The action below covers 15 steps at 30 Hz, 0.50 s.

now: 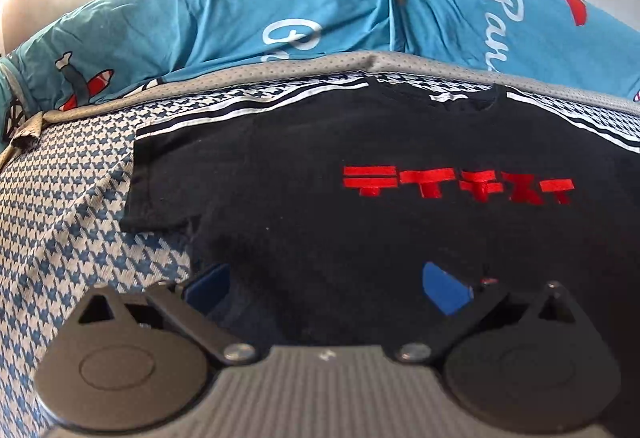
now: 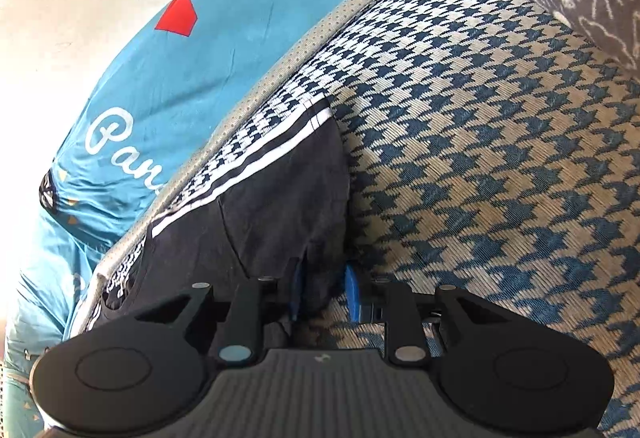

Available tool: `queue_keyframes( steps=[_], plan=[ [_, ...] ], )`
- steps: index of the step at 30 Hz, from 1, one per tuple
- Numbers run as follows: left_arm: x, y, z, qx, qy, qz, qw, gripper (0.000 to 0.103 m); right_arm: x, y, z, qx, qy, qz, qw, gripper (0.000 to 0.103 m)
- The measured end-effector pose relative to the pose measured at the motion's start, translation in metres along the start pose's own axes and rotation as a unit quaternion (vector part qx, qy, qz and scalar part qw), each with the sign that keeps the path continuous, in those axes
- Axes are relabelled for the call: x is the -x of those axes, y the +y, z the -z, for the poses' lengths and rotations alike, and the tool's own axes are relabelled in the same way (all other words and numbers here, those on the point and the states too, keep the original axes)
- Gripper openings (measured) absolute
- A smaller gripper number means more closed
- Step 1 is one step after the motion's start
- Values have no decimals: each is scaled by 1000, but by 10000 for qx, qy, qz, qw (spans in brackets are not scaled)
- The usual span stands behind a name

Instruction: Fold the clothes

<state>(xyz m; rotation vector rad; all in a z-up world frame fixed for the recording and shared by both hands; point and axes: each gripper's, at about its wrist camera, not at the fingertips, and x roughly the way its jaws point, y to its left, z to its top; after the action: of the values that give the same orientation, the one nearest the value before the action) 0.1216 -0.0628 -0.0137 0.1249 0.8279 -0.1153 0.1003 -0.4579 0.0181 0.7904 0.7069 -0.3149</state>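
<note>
Houndstooth bed [image 1: 60, 217]: black tee [image 1: 360, 230] lies flat, unfolded; left hand-held gripper [image 1: 326, 288] gapes empty above it, right hand-held gripper [image 2: 324, 292] pinches a sleeve [image 2: 296, 205]; folding barely begun.

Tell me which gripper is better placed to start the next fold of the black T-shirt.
Right, probably. The right gripper already pinches an edge of the black T-shirt with red lettering, so it could carry that side over. The left gripper hangs wide open above the cloth, holding nothing.
</note>
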Motion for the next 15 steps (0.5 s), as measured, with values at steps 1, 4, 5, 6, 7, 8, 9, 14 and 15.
queue_keyframes(
  steps=[1,4,5,6,7,8,9,14,15],
  plan=[
    [0,-2,0,-44,-22,-6,10000,103,-1,0,-1,-40,-28,-16,10000,23],
    [-1,-2,-2,-9,-5,32,10000,103,-6,1,-4,-207,-111,-55,9997,29],
    [-1,-1,-3,22,13,63,10000,103,-6,2,-5,-234,-147,-40,9996,29],
    [-1,-1,-3,39,22,85,10000,103,-7,3,-6,-245,-187,-22,9995,29],
    [-1,-1,-3,30,25,94,9999,103,-8,5,-7,-225,-237,10,9995,29],
    [-1,-2,-4,14,27,99,9999,103,-9,7,-8,-184,-287,56,9994,29],
    [-1,-3,-4,-7,25,108,9999,103,-10,10,-10,-112,-327,107,9993,29],
    [1,-4,-4,-69,-2,146,9999,103,-20,18,-16,130,-510,220,9984,29],
    [1,-4,-4,-79,-6,136,9999,103,-22,18,-17,130,-532,211,9983,29]
  ],
)
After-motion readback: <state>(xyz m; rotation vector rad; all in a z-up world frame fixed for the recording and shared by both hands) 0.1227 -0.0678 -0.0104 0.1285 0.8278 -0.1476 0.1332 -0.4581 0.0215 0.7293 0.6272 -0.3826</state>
